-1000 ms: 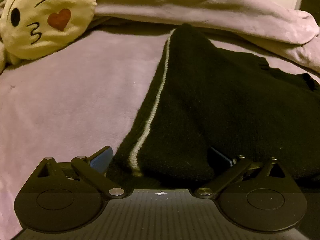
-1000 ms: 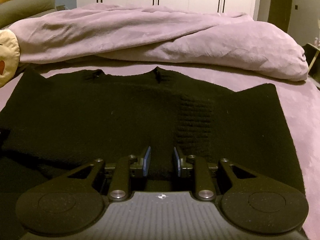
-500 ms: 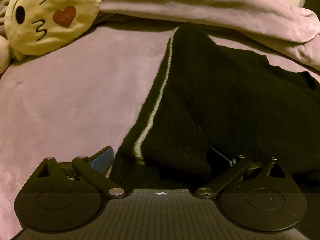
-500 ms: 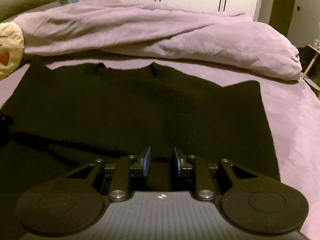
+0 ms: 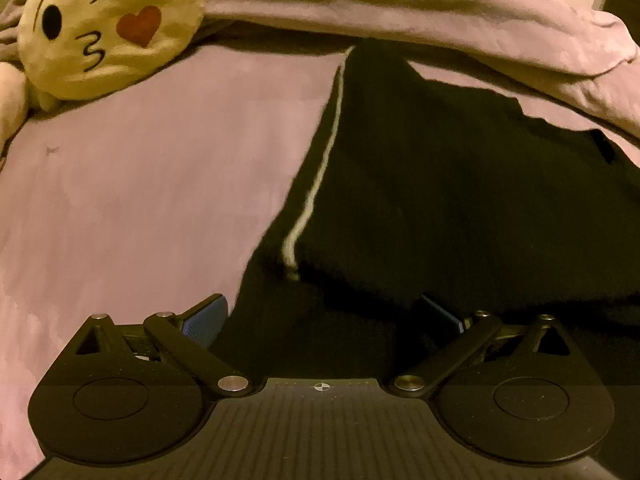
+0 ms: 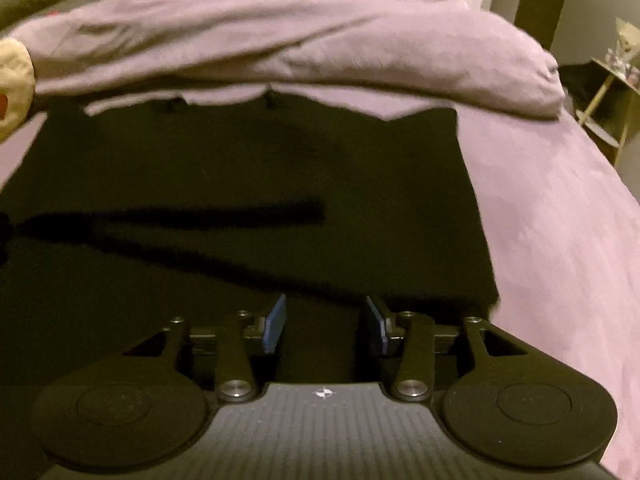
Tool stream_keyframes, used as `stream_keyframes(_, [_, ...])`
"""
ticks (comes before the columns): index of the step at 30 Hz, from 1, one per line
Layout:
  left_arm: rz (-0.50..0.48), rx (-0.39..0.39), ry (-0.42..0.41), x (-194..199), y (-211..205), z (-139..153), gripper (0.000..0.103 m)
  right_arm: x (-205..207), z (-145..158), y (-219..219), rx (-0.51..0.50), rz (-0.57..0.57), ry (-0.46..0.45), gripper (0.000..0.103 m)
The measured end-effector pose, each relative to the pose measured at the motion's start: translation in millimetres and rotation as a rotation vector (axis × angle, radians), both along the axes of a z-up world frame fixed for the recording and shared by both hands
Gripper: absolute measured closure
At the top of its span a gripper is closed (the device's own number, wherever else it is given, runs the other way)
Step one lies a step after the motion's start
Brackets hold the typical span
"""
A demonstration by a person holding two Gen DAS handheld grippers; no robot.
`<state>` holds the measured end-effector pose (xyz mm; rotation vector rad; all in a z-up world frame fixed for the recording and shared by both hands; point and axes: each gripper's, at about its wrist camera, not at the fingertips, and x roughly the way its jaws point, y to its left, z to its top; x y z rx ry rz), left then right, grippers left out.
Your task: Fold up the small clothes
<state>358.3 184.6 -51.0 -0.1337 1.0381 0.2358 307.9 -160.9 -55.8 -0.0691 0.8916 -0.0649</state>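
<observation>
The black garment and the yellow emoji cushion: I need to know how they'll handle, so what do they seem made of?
The black garment looks like a soft knit, probably wool or acrylic: matte, fuzzy edges, with a pale yarn line along one edge. The yellow emoji cushion looks like short plush over soft stuffing: velvety, wrinkled, puffy surface with a flat printed or stitched face.

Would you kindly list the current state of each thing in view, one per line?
Black sweater: partly folded, lying on the bed.
Left gripper: open wide over the sweater's edge.
Right gripper: jaws opening, pads off the fabric.
Duvet: bunched behind the sweater.
Emoji pillow: resting on the bed.
</observation>
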Motion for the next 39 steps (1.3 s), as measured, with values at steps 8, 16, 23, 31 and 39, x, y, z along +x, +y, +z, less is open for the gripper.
stream_keyframes(8, [-0.028, 0.014, -0.003, -67, -10, 8, 0.0, -70, 9, -25, 0.206, -0.139, 0.04, 0.059])
stream_keyframes(16, [0.045, -0.045, 0.083, -128, 3, 2, 0.0, -125, 9, -36, 0.211, -0.171, 0.124, 0.058])
stream_keyframes(23, [0.014, -0.04, 0.149, -163, 17, 6, 0.0, -179, 25, -53, 0.111, -0.188, 0.202, 0.05])
stream_keyframes(31, [0.014, -0.078, 0.213, -202, 42, 7, 0.0, -225, 13, -84, 0.176, -0.257, 0.313, 0.049])
stream_keyframes(39, [-0.044, -0.194, 0.264, -222, 57, 11, 0.0, -234, 3, -90, 0.285, -0.204, 0.356, 0.048])
